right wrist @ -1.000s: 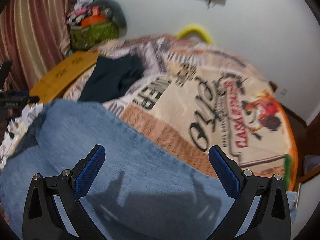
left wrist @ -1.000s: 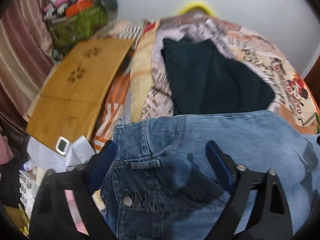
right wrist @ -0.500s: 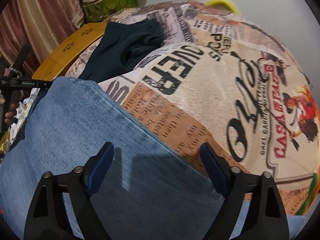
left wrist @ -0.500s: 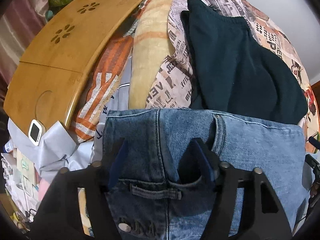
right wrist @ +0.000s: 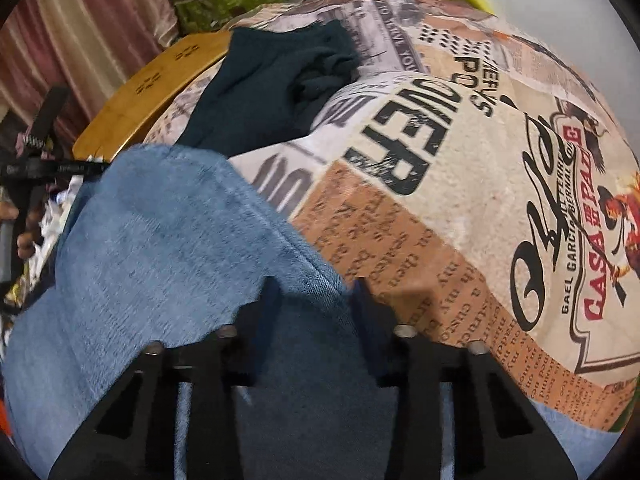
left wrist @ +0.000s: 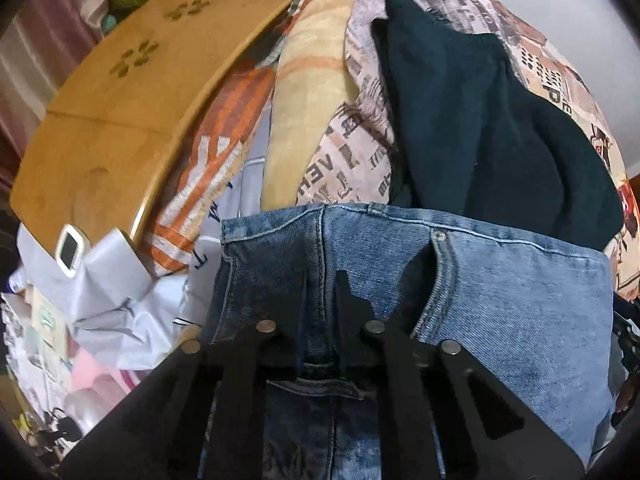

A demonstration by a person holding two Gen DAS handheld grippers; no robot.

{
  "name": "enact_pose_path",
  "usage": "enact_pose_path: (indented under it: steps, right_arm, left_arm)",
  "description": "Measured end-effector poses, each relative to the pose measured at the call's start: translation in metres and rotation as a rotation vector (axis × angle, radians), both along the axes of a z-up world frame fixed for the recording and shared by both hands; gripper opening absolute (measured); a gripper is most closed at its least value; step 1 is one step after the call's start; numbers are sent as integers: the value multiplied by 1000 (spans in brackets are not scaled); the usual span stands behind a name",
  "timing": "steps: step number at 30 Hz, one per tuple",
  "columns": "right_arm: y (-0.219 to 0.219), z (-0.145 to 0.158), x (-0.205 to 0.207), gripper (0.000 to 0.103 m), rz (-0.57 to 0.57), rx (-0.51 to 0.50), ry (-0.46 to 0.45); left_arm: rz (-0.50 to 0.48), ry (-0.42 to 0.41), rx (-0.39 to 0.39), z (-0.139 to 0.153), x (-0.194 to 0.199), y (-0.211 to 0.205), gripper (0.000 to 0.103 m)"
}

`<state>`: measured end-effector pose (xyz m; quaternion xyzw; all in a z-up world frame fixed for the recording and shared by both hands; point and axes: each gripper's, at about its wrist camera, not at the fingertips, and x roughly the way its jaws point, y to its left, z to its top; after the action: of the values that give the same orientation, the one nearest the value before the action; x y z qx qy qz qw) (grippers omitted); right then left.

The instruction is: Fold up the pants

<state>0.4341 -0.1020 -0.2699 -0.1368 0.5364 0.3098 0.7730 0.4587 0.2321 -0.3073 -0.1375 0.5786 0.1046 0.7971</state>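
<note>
Blue jeans lie on a bed with a printed cover. In the left wrist view my left gripper is shut on the jeans' waistband seam, the denim pinched between the black fingers. In the right wrist view my right gripper is closed down on a fold of the jeans near their edge, the fabric bunched between the fingers. The fingertips are partly buried in denim in both views.
A dark green garment lies on the bed just beyond the jeans, also in the right wrist view. A wooden lap tray with a phone sits at the left. Cluttered papers and bags lie beside it.
Both grippers have dropped onto the jeans and closed from wide open. The left now pinches the waistband, the right a fold near the edge.
</note>
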Motion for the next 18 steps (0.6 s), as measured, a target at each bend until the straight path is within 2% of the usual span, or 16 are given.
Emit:
enact_pose_path:
  steps: [1,4,13,18]
  right_arm:
    - [0,0,-2,13,3,-7,-1]
    - [-8,4,-9,9,12,21,24]
    - [-18,56,-50,8,19,41,-48]
    - [-25,77,-72,8,7,64,-63]
  left_arm:
    - [-1,-6,4,4,-2,0,11]
    - [-5,-36,3,20,-12,2,10]
    - [-63,-146,55,94,-69,-12,8]
    - [-63,-187,37,123,-109,-17,7]
